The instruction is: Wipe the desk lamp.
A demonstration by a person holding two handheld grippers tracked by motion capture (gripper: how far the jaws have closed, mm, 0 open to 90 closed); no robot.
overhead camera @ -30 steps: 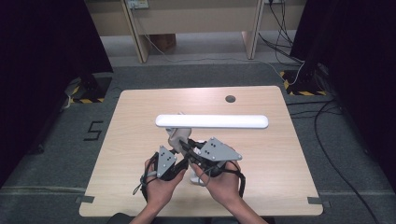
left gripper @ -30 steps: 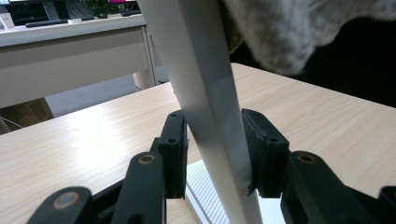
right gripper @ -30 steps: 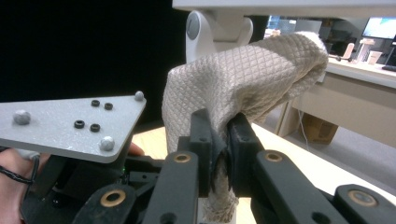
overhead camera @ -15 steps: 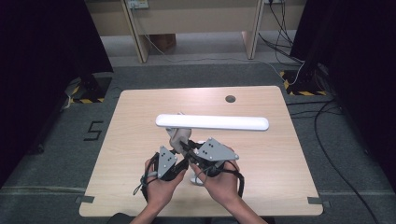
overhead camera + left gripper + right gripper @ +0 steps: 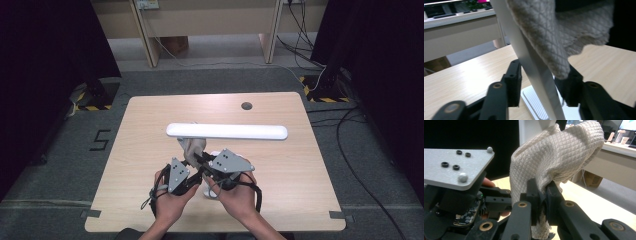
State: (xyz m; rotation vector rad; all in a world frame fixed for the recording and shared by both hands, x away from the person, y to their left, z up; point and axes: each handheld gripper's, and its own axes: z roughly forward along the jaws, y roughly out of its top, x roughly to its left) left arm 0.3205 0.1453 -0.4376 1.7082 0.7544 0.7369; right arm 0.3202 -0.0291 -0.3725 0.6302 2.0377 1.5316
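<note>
Currently right gripper (image 5: 541, 195) is clamped on the cloth (image 5: 554, 157), which bunches up just above its jaws against the lamp stem (image 5: 534, 67). Left gripper (image 5: 541, 82) has just been opening: jaws straddle the stem, left pad close beside it, not pressing. Lamp base (image 5: 534, 102) sits right below them.

The cloth (image 5: 556, 157) is showing a soft, matt, diamond-quilted weave in off-white. The lamp (image 5: 227, 131) is looking like smooth white plastic with a slight sheen. The worktop (image 5: 150, 125) is showing pale matt wood grain.
</note>
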